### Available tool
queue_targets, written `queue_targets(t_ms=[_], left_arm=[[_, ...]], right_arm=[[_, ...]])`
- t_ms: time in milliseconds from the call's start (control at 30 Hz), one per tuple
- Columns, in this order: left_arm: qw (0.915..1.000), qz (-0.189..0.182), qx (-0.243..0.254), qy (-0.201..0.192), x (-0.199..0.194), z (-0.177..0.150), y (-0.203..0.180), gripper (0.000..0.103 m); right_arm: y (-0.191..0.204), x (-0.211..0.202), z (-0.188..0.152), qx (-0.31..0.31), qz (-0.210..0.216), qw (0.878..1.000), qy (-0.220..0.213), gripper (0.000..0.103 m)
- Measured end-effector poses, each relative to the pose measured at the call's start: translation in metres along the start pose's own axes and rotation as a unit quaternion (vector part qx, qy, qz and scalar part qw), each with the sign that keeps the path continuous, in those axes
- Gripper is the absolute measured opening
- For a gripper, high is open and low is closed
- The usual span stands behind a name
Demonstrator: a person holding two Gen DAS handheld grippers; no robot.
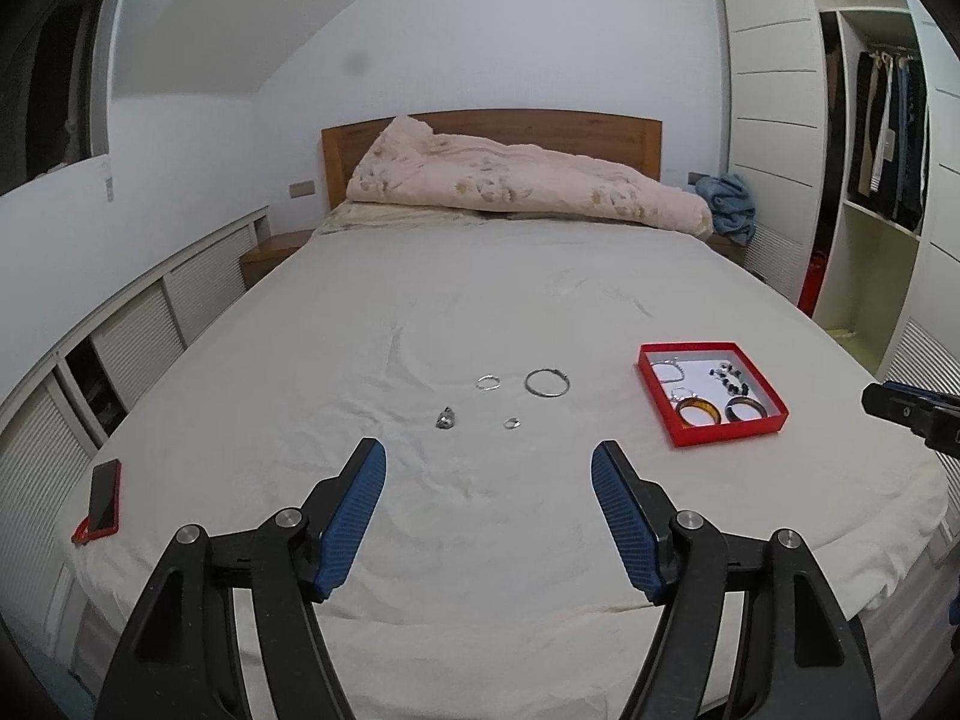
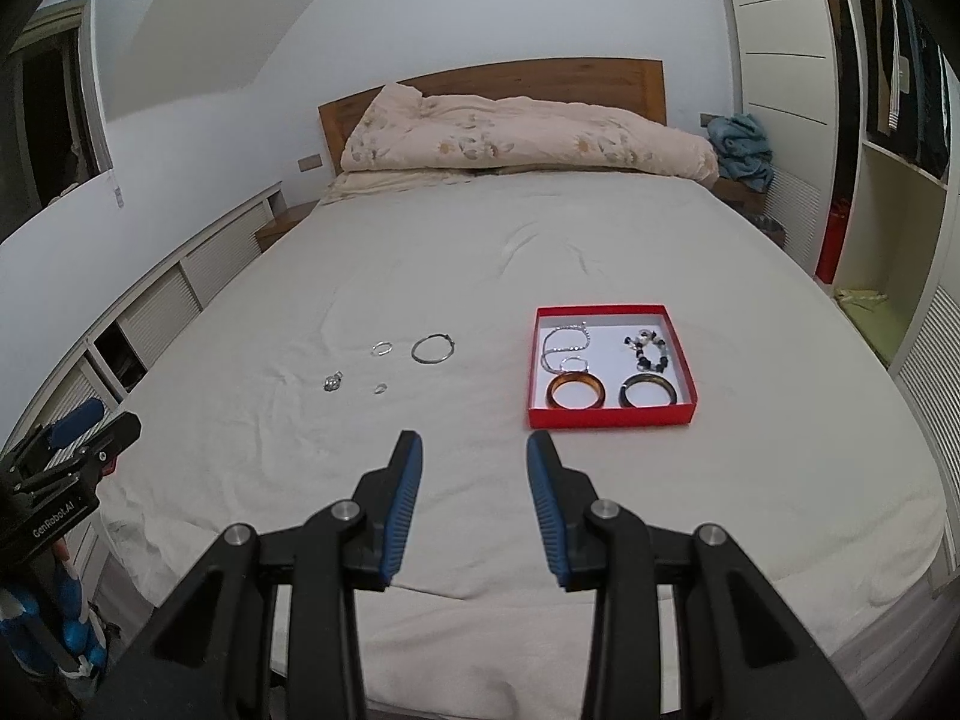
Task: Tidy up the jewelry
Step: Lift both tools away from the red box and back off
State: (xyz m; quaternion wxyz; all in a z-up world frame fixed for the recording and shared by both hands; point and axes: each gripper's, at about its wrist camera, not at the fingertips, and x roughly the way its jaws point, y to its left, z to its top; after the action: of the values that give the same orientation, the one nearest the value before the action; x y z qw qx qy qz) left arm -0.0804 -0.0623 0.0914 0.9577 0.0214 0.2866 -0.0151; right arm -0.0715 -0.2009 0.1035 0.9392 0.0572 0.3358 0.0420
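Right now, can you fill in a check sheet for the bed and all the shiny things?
Surface: wrinkled cream bedsheet.
Job's things: square red box holds an amber bangle, a dark bangle, a silver chain and a bead bracelet; a large silver hoop and three smaller silver pieces lie loose on the sheet.
Clutter: red-cased phone.
Grippers: left claw and right claw open, empty.
Cables: nothing seen.
Surroundings: wooden headboard, pink quilt, open wardrobe.
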Motion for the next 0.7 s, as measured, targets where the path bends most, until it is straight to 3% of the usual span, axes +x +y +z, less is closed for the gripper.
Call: queue_targets(t_ms=[500, 700], left_arm=[[0.9987, 0.033, -0.034, 0.018, 0.008, -0.014, 0.034, 0.07], [0.9961, 0.042, -0.066, 0.042, 0.018, -0.023, 0.06, 0.076]], right_arm=[[0.01, 0.024, -0.007, 0.005, 0.013, 1.0, 0.014, 0.035], [0.014, 0.036, -0.013, -0.004, 0.023, 0.999, 0.022, 0.035]])
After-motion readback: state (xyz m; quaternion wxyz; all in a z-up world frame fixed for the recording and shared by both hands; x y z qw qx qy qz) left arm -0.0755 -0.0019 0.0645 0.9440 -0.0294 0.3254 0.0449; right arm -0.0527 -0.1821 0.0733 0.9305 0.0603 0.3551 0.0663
